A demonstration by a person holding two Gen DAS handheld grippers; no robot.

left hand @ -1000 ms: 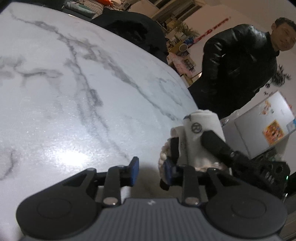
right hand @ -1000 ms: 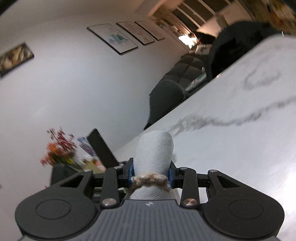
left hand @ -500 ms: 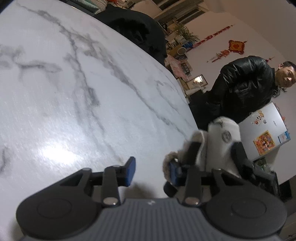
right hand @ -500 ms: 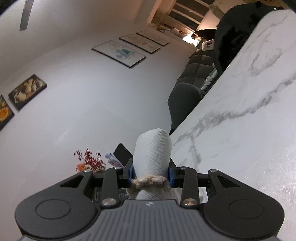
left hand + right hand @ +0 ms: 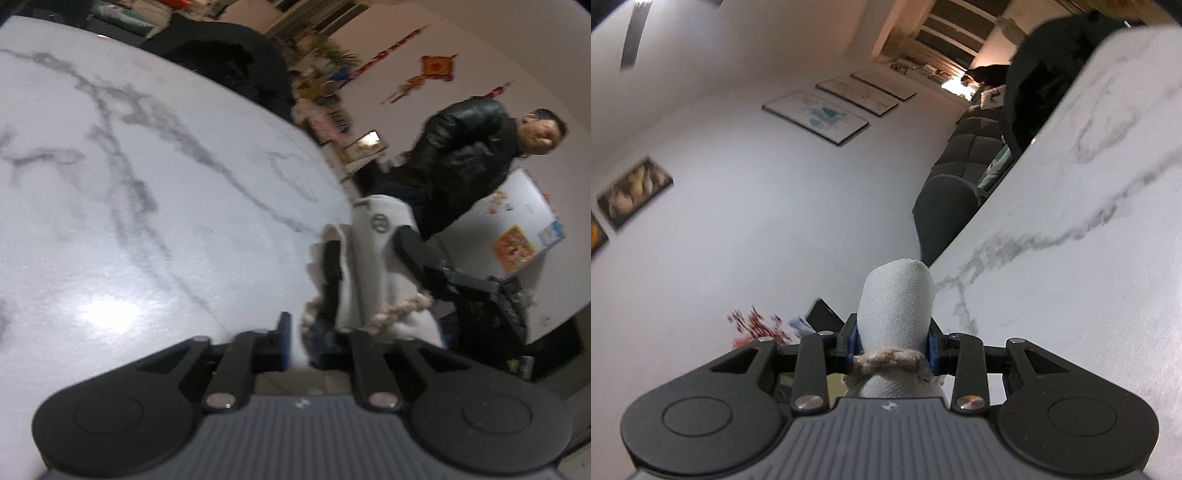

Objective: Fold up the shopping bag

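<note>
1. The white woven-fabric shopping bag, folded into a thick roll with a tan braided rope handle [image 5: 897,306], is pinched crosswise in the right tongs [image 5: 893,352], clenched on it just above the rope.
2. Its long axis runs forward along those fingers, the rounded end out past the tips, held over the edge of the white grey-veined marble table [image 5: 1089,266].
3. In the left view, the roll [image 5: 380,236] stands just right of the left tongs [image 5: 301,338], which are released and grip nothing.
4. The right tongs are therefore nearer; a left grasp would likely need a rightward shift.
</note>
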